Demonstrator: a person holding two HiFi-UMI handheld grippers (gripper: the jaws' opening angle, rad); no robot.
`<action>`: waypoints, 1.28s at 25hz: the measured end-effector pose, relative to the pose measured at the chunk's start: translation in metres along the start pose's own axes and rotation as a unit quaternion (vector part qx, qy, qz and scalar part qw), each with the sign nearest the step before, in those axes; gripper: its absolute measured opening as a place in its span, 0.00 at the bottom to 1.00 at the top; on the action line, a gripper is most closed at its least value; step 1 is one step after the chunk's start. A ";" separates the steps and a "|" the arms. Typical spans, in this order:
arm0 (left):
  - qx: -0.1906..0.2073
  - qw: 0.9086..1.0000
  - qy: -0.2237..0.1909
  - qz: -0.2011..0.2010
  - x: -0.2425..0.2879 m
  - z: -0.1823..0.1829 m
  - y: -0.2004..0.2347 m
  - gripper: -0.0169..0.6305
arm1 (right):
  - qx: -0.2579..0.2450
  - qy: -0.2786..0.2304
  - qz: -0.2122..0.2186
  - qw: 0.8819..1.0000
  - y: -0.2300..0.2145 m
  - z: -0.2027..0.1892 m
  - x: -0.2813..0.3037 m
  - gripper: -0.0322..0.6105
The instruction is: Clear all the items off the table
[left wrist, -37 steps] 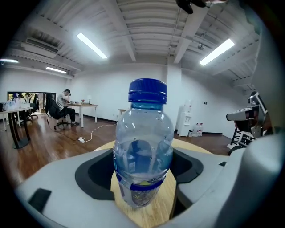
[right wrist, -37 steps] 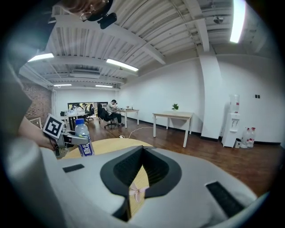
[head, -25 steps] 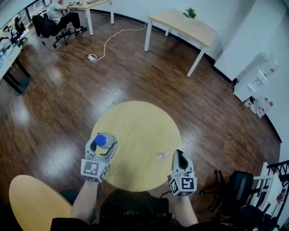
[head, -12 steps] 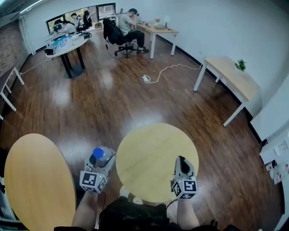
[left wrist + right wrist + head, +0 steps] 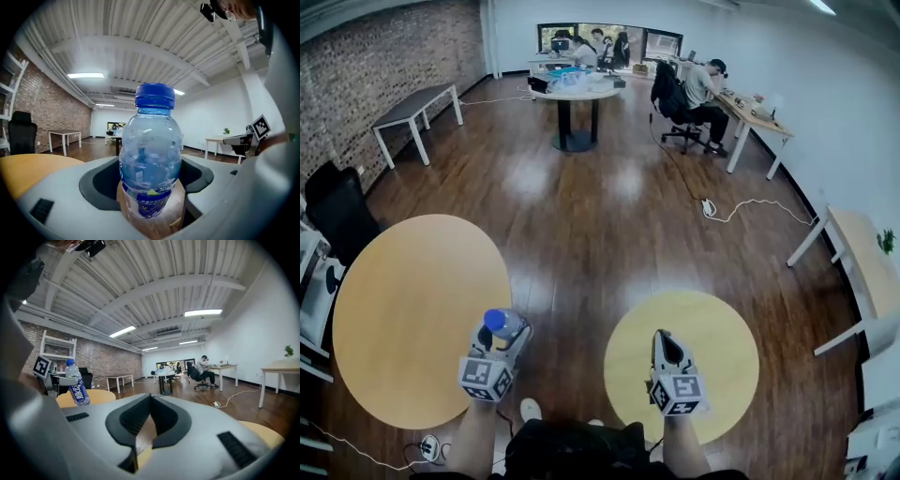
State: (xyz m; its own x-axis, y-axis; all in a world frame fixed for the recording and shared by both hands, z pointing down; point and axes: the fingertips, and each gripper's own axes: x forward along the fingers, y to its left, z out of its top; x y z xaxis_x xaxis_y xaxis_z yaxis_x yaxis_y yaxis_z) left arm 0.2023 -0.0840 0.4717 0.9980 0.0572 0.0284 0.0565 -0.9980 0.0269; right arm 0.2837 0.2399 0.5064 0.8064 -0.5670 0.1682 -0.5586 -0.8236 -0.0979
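Note:
A clear water bottle (image 5: 150,164) with a blue cap and blue label stands upright between the jaws of my left gripper (image 5: 499,342), which is shut on its body. In the head view the bottle (image 5: 500,323) hangs over the right edge of the left round yellow table (image 5: 403,309). The right gripper view shows the same bottle (image 5: 76,385) far to the left. My right gripper (image 5: 667,354) is shut with nothing in it, above the left part of the bare right round yellow table (image 5: 712,352).
Dark wooden floor lies between the two round tables. A black chair (image 5: 337,216) stands at the far left. Farther off are a grey table (image 5: 412,108), a round dark-legged table (image 5: 572,94), and a person seated at a desk (image 5: 703,89). A cable (image 5: 750,206) runs across the floor.
The view has swung left: the small round table has slid right and a second, larger round table has come in at the left. The left gripper with the bottle now hangs over that table's edge.

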 end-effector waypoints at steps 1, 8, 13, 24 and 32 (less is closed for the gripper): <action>-0.004 1.000 -0.003 0.019 -0.010 0.000 0.011 0.59 | -0.006 0.004 0.024 1.000 0.012 0.002 0.009 0.06; 0.014 0.996 0.000 0.089 -0.075 -0.012 0.078 0.59 | -0.030 0.021 0.155 0.987 0.122 -0.007 0.053 0.06; 0.010 0.992 0.009 0.127 -0.102 -0.023 0.136 0.59 | -0.024 0.016 0.189 0.982 0.186 -0.005 0.088 0.06; -0.027 0.986 0.041 0.157 -0.107 -0.067 0.208 0.59 | -0.028 0.050 0.174 0.983 0.221 -0.017 0.125 0.06; -0.038 0.987 0.072 0.136 -0.088 -0.101 0.241 0.59 | -0.030 0.083 0.141 0.986 0.227 -0.039 0.151 0.06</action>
State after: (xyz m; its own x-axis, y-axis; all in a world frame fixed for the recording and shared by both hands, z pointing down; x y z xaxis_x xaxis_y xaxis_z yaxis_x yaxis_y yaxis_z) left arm 0.1252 -0.3267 0.5770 0.9611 -0.2035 0.1866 -0.2202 -0.9727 0.0736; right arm 0.2710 -0.0324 0.5474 0.5777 -0.7589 0.3006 -0.7707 -0.6284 -0.1052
